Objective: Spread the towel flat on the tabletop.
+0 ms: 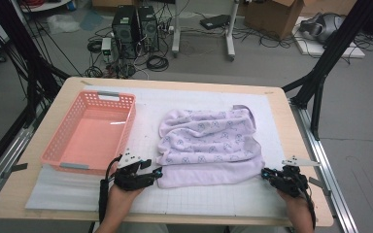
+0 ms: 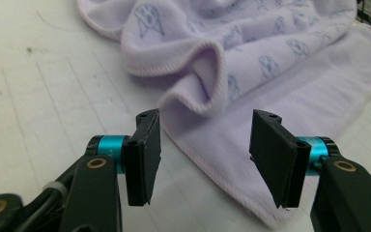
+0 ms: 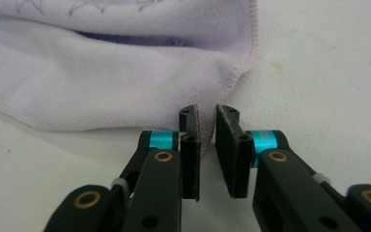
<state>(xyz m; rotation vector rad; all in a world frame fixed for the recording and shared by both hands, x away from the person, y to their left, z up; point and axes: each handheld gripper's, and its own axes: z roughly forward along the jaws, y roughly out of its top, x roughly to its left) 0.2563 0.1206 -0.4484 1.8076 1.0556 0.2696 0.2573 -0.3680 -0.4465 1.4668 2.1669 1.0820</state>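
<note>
Left gripper [image 2: 205,159]: we find the jaws apart, nothing clamped; the towel's hem lies between them.
Right gripper [image 3: 207,154]: jaws nearly closed, empty, just short of the towel's corner.
Towel [image 1: 209,143]: lilac, printed, crumpled, near the tabletop's front edge.
High view adds: pink basket [image 1: 63,145] toward the left edge.
</note>
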